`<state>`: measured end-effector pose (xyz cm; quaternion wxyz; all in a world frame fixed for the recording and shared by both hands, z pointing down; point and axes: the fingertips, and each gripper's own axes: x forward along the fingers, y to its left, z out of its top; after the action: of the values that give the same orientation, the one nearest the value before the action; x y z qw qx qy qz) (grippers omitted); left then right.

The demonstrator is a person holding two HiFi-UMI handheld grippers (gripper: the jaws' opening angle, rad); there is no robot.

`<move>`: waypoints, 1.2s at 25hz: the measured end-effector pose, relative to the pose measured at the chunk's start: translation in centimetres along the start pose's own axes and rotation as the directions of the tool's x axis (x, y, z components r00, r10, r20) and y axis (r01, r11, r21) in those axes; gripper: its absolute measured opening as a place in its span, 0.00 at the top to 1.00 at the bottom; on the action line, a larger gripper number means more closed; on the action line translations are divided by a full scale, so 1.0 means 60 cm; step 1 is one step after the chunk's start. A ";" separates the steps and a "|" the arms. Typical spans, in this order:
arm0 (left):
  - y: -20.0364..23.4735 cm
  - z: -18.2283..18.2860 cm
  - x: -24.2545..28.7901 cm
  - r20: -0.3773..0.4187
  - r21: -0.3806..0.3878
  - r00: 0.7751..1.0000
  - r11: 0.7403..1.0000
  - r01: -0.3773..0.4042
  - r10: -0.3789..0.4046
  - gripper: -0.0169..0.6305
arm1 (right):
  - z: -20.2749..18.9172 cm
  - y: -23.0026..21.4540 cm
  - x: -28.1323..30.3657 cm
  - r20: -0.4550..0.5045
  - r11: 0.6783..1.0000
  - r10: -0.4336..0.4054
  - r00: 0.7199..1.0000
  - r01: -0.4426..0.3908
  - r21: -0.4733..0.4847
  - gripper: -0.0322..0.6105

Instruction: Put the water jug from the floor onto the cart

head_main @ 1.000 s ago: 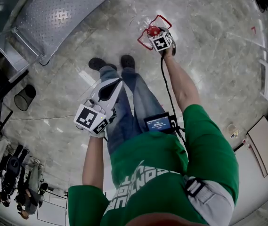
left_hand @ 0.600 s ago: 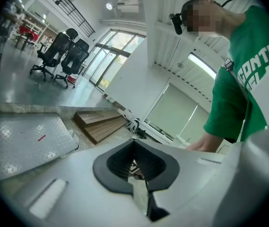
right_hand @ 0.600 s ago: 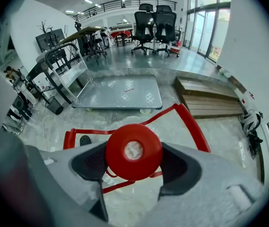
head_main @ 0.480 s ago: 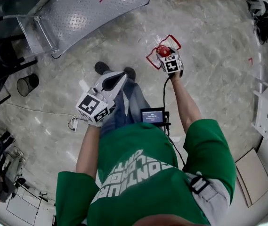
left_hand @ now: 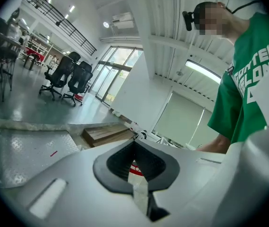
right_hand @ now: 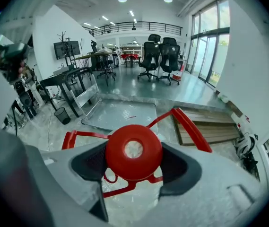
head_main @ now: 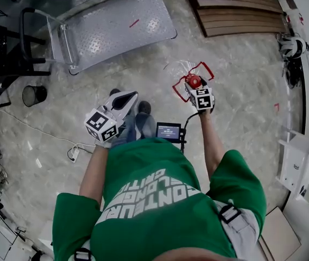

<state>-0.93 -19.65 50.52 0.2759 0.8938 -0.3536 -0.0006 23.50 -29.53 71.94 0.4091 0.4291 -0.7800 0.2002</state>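
A clear water jug with a red cap and red handle frame hangs off the floor. My right gripper is shut on that cap, one pad on each side. The jug's body below is mostly hidden by the gripper. The cart is a low diamond-plate platform with a push handle at its left end, standing ahead and to the left; it also shows beyond the jug. My left gripper is held in front of the person's legs, jaws shut with nothing between them.
Wooden pallets lie to the right of the cart. A black mesh bin stands at the left, with a cable and power strip on the marble floor. A white cabinet is at the right. Office chairs stand far behind.
The person has walked on with the jug hanging from the right gripper. The cart now lies fuller in view and the wooden pallets have appeared. Both grips are unchanged.
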 end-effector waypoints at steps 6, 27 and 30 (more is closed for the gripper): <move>-0.002 0.041 -0.016 0.052 0.036 0.999 0.999 -0.015 0.013 0.95 | 0.101 -0.017 -0.075 0.119 0.999 -0.009 0.993 0.015 -0.047 0.48; 0.056 0.144 -0.077 0.165 0.056 0.984 0.996 -0.072 0.062 0.95 | 0.320 -0.010 -0.141 0.271 0.995 0.028 0.962 0.000 -0.101 0.48; 0.076 0.155 -0.089 0.176 0.049 0.982 0.996 -0.081 0.071 0.95 | 0.337 0.003 -0.131 0.262 0.994 0.040 0.964 -0.012 -0.107 0.48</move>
<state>-9.63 -23.61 43.89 0.2186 0.8836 -0.4100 -0.0581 16.23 -38.88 53.75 0.3211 0.4197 -0.8424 0.1055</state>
